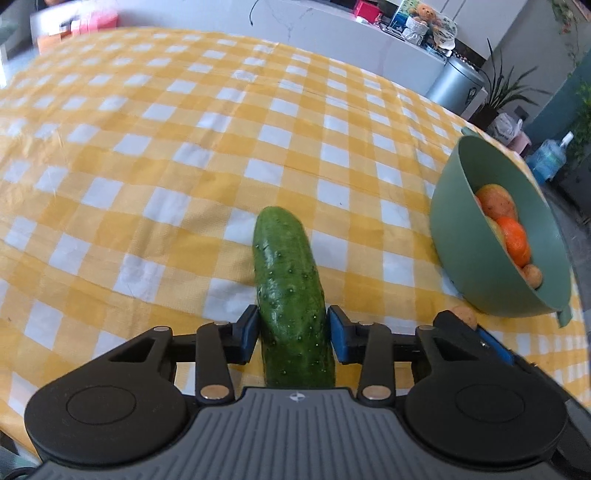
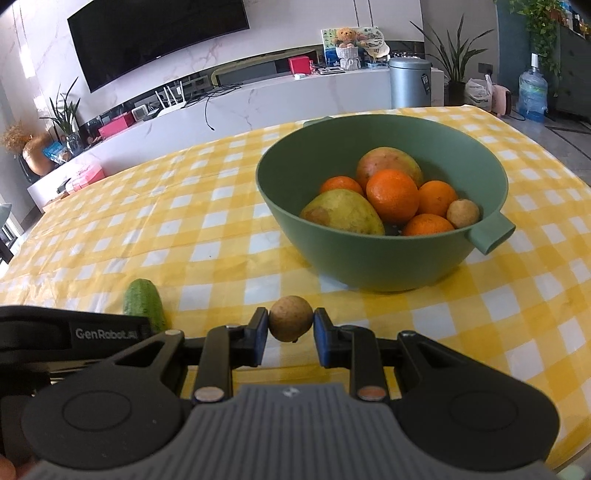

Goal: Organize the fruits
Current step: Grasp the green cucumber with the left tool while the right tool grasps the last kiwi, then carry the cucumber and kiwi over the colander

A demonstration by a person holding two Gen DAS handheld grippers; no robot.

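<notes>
My left gripper [image 1: 291, 332] is shut on a green cucumber [image 1: 290, 291], which points forward over the yellow checked tablecloth [image 1: 184, 147]. The cucumber's tip also shows in the right wrist view [image 2: 142, 301]. My right gripper [image 2: 291, 332] is shut on a small round brown fruit [image 2: 290, 319], just in front of the green bowl [image 2: 376, 254]. The bowl holds two mangoes [image 2: 343, 212], several oranges [image 2: 393, 195] and another small brown fruit [image 2: 462, 213]. In the left wrist view the bowl [image 1: 461, 221] stands to the right of the cucumber.
The table's far edge faces a white TV console [image 2: 258, 99] with a television [image 2: 155, 33] above it. A grey bin [image 2: 410, 81], potted plants [image 2: 454, 62] and a water bottle [image 2: 532, 92] stand beyond the table on the right.
</notes>
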